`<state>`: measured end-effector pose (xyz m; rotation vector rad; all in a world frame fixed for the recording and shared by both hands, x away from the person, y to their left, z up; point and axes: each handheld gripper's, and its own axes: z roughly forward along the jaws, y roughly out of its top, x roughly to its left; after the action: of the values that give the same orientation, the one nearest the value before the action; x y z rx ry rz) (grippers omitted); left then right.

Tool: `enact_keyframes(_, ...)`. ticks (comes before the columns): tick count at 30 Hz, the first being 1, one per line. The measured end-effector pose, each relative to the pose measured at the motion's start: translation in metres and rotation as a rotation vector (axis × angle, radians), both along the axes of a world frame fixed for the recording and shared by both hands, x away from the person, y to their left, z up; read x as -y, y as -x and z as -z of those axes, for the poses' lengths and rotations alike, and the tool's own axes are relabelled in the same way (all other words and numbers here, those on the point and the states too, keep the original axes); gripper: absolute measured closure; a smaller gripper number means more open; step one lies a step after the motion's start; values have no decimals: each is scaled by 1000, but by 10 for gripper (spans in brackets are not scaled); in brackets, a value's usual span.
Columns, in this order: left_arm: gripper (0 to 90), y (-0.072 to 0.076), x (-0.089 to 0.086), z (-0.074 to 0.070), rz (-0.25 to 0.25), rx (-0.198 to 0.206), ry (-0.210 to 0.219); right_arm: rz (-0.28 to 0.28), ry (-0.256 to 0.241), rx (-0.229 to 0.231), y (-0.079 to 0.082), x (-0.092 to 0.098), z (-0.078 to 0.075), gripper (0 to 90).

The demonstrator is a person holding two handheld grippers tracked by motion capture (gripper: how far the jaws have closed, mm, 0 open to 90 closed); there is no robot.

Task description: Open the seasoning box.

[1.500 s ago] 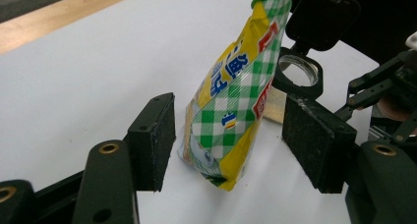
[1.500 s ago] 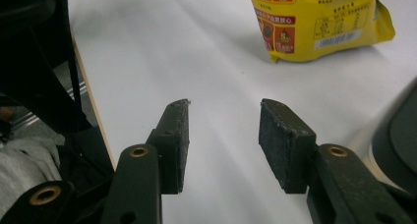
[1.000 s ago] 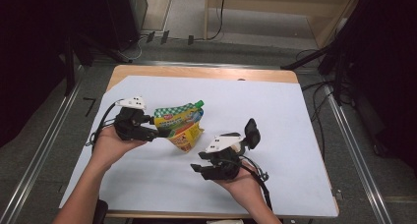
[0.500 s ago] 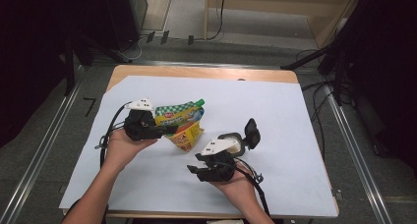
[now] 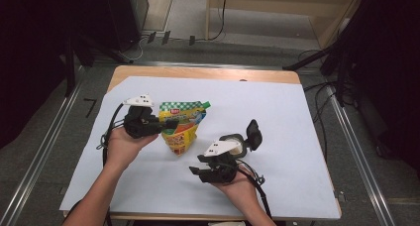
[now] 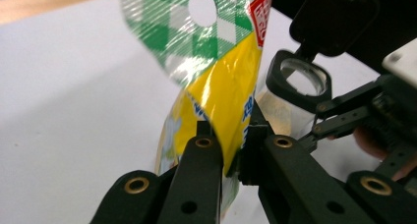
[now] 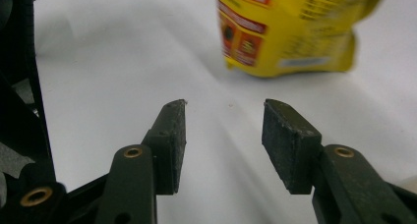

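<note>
A yellow pouch with a green checked top and a green spout stands on the white sheet, tilted. My left gripper is shut on its left edge; in the left gripper view the jaws pinch the yellow film of the pouch. A small clear jar with its black flip lid open sits right of the pouch, and the jar appears behind the pouch in the left gripper view. My right gripper is open in front of the jar. My right gripper has bare sheet between its pads, the pouch beyond.
The white sheet covers most of the wooden table. Metal rails run along both sides of the table, and cables lie on the floor beyond the far edge. The other gripper sits at the right of the left gripper view.
My left gripper has shifted a little to the right along the pouch's edge. My right gripper has drifted slightly toward the near edge. The jar has stayed in place.
</note>
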<state>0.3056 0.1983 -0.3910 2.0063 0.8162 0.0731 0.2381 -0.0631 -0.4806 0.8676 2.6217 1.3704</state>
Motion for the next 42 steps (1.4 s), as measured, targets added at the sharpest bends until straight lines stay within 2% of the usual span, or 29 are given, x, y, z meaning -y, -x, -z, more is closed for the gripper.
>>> enact_keyframes(4,900,3,-4,-9,11,-7,0,4,-5,-6,0,-2,2,518)
enact_keyframes(8,900,8,-5,-19,18,3,-10,0,5,-4,1,-7,4,520)
enact_keyframes(13,900,15,-5,-34,57,-4,24,10,1,-3,-1,-14,7,517)
enact_keyframes(14,900,15,-5,-37,72,-22,45,15,1,-1,-2,-15,7,519)
enact_keyframes(17,900,19,-1,-44,94,-39,63,38,-15,-5,-6,-20,7,519)
enact_keyframes(22,900,27,2,-55,128,-34,92,77,-32,-7,-12,-26,9,533)
enact_keyframes(25,900,30,3,-60,137,-35,104,97,-15,5,-13,-31,12,544)
enact_keyframes(29,900,34,3,-65,159,-41,122,123,-4,35,-12,-34,15,650)
enact_keyframes(31,900,36,3,-66,168,-42,129,138,-4,50,-11,-36,17,674)
enact_keyframes(34,900,39,5,-69,179,-51,139,160,-24,72,-9,-35,18,675)
enact_keyframes(37,900,40,7,-69,186,-60,143,175,-65,92,-8,-33,19,675)
enact_keyframes(42,900,38,7,-69,183,-70,152,156,-100,114,-5,-32,16,634)
